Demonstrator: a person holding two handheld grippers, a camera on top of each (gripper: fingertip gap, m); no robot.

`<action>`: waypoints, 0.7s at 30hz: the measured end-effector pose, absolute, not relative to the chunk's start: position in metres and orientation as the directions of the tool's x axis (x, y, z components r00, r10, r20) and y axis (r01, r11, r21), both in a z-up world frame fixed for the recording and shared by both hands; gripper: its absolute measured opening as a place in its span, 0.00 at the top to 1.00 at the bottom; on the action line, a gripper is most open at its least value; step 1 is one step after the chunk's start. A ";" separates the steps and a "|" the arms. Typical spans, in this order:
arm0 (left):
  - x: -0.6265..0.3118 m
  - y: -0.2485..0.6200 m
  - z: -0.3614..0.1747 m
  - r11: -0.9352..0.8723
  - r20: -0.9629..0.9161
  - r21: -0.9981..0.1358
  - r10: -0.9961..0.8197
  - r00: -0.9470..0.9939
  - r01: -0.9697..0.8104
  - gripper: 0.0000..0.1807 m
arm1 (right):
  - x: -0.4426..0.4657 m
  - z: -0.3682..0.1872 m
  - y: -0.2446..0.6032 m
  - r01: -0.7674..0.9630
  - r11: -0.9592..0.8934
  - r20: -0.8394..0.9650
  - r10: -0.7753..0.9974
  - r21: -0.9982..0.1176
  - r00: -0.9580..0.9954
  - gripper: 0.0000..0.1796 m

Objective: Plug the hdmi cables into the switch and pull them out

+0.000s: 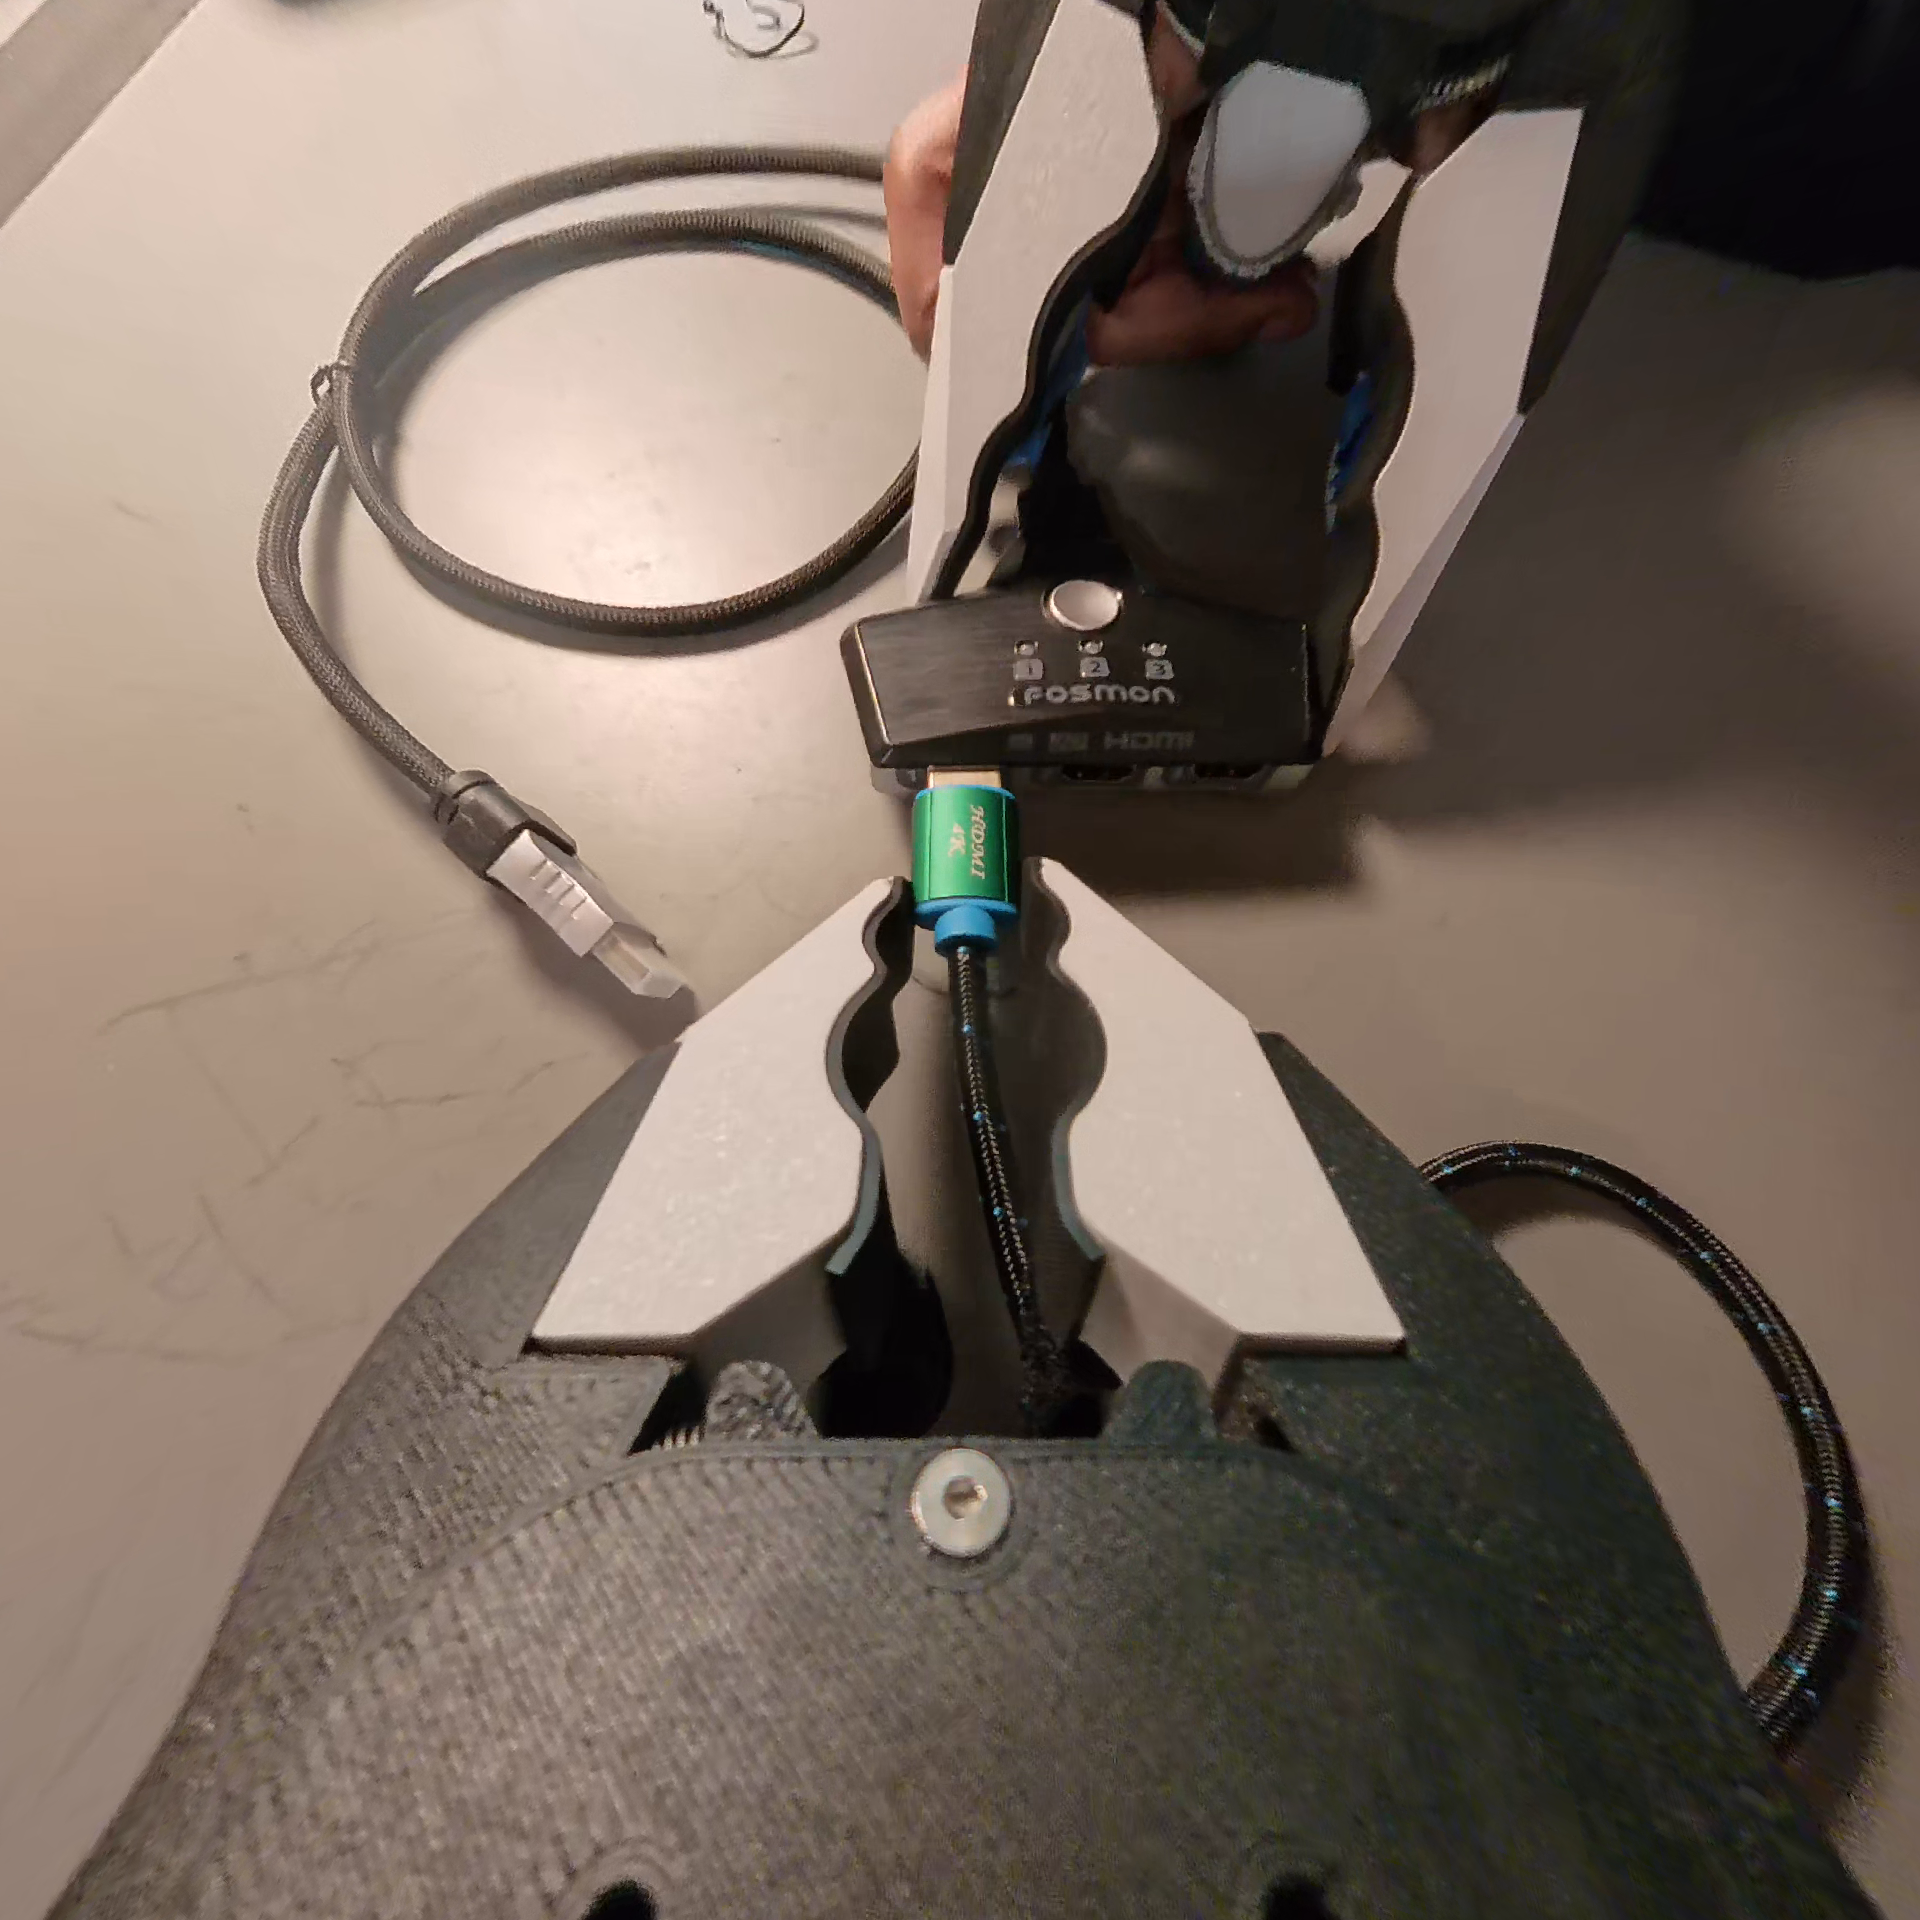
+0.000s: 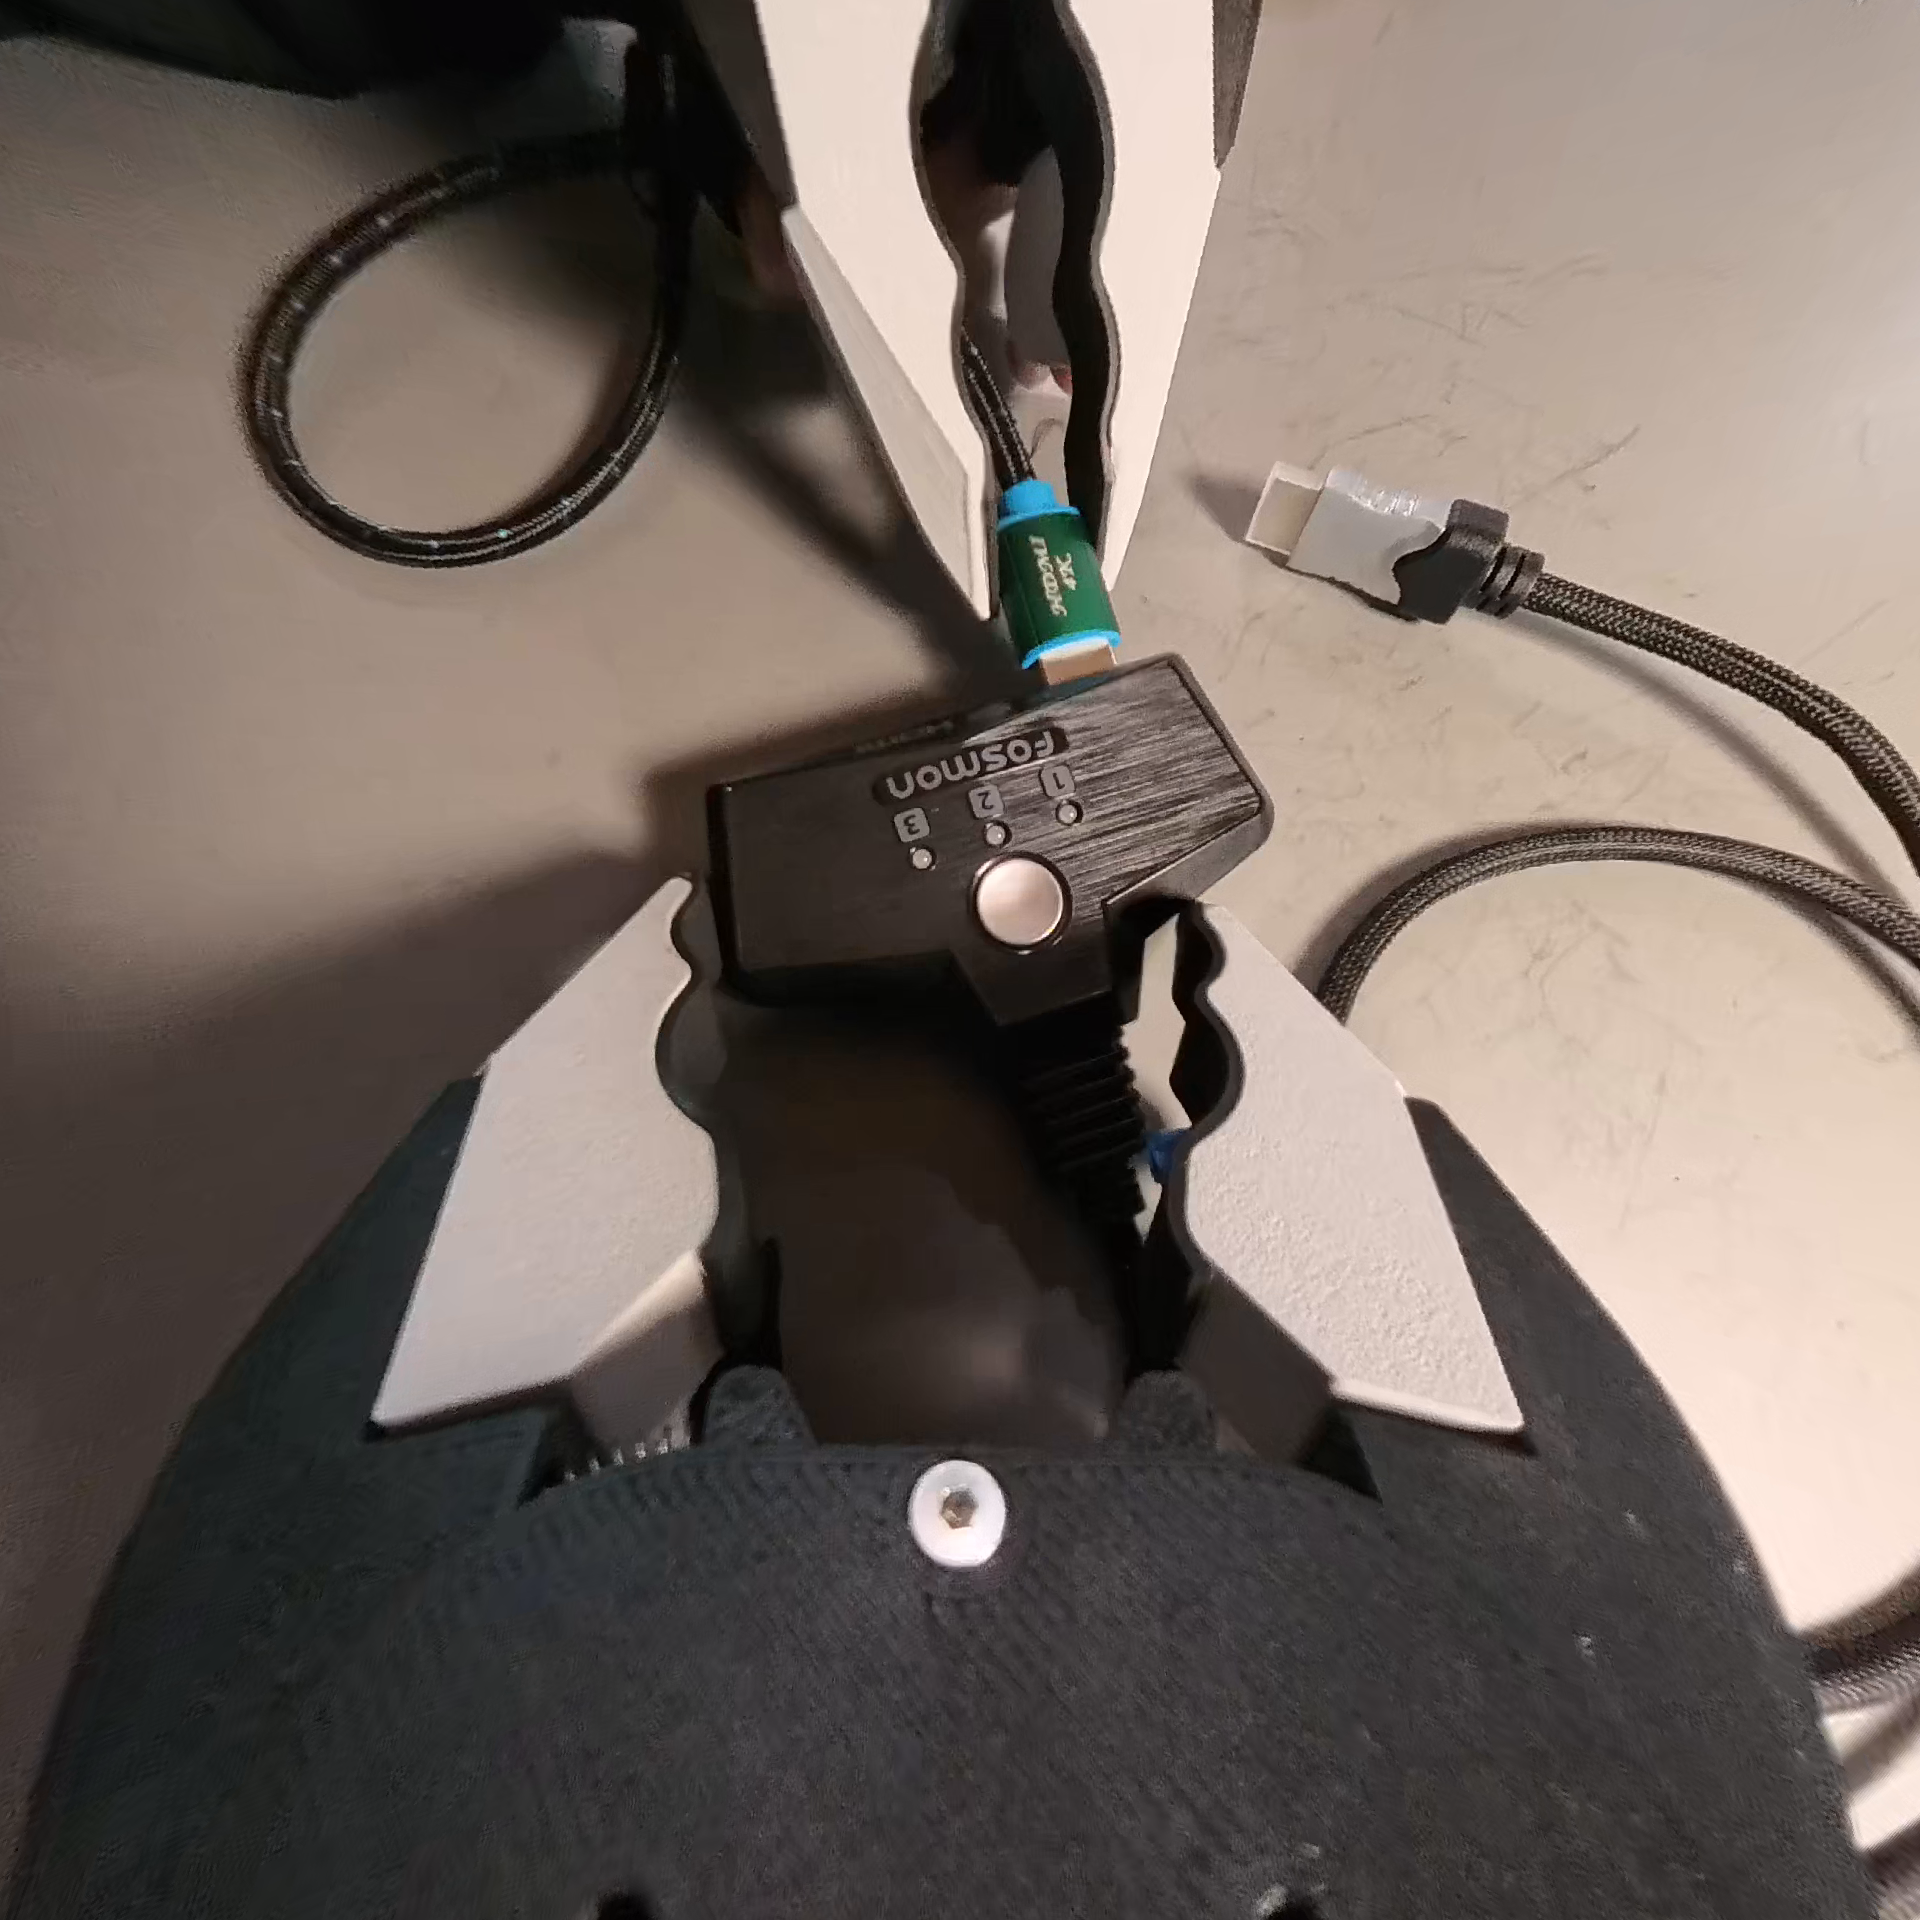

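On the table [image 1: 312,1039], left gripper [image 1: 968,894] fingers pinch the green plug [image 1: 964,847]; right gripper [image 2: 940,925] fingers clamp the switch [image 2: 987,821].

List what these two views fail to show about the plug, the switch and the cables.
- Green HDMI plug: how deep its tip sits in the switch, hidden by the switch's overhang in both views.
- Switch's pigtail cable: its end, hidden behind the right gripper.
- Grey HDMI plug: its cable's far end, cut off by the frame.

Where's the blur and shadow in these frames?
Left wrist view: gloved hand and top-right corner blurred, green HDMI plug sharp. Right wrist view: dark shadow left of the switch, far left gripper soft, edges fisheye-bent.
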State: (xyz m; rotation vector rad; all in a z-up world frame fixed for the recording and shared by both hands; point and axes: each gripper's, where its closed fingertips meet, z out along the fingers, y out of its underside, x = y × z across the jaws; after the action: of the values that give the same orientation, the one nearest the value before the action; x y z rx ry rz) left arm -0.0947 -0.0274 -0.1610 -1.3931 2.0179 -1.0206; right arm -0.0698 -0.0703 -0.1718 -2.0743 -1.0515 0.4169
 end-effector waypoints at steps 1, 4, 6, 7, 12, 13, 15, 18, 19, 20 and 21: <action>-0.095 -0.028 -0.160 0.200 0.030 -0.799 -0.929 -0.370 -0.567 0.89 | -0.070 -0.172 -0.071 0.543 -0.373 0.044 0.793 -0.752 0.607 0.50; -0.095 -0.029 -0.159 0.196 0.037 -0.801 -0.927 -0.373 -0.566 0.89 | -0.071 -0.171 -0.071 0.541 -0.375 0.040 0.794 -0.752 0.606 0.50; -0.095 -0.029 -0.161 0.204 0.032 -0.796 -0.926 -0.377 -0.570 0.89 | -0.071 -0.172 -0.071 0.542 -0.376 0.037 0.797 -0.752 0.603 0.50; -0.095 -0.030 -0.161 0.207 0.032 -0.793 -0.925 -0.379 -0.573 0.89 | -0.071 -0.172 -0.072 0.542 -0.377 0.034 0.797 -0.751 0.603 0.50; -0.092 -0.028 -0.162 0.191 0.039 -0.791 -0.932 -0.360 -0.582 0.89 | -0.071 -0.171 -0.068 0.534 -0.388 0.038 0.783 -0.751 0.621 0.50; -0.092 -0.027 -0.162 0.188 0.038 -0.789 -0.935 -0.352 -0.585 0.89 | -0.071 -0.171 -0.068 0.534 -0.389 0.039 0.780 -0.751 0.624 0.50; -0.091 -0.027 -0.162 0.187 0.036 -0.790 -0.937 -0.348 -0.584 0.89 | -0.071 -0.171 -0.067 0.533 -0.389 0.041 0.779 -0.751 0.626 0.50; -0.091 -0.028 -0.163 0.185 0.043 -0.785 -0.936 -0.349 -0.591 0.89 | -0.073 -0.171 -0.068 0.536 -0.383 0.038 0.787 -0.753 0.615 0.50; -0.091 -0.030 -0.162 0.190 0.046 -0.787 -0.930 -0.364 -0.587 0.89 | -0.074 -0.171 -0.069 0.537 -0.379 0.035 0.793 -0.753 0.608 0.51; -0.091 -0.030 -0.162 0.192 0.046 -0.787 -0.929 -0.366 -0.587 0.89 | -0.074 -0.171 -0.070 0.536 -0.379 0.031 0.795 -0.754 0.606 0.51; -0.091 -0.031 -0.162 0.191 0.051 -0.788 -0.927 -0.371 -0.586 0.89 | -0.074 -0.170 -0.070 0.535 -0.380 0.028 0.797 -0.755 0.604 0.50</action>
State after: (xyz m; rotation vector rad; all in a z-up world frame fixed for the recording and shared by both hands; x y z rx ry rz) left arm -0.0912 -0.0312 -0.1621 -1.4130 2.0321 -1.0363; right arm -0.0740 -0.0697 -0.1704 -2.0770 -1.0481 0.4427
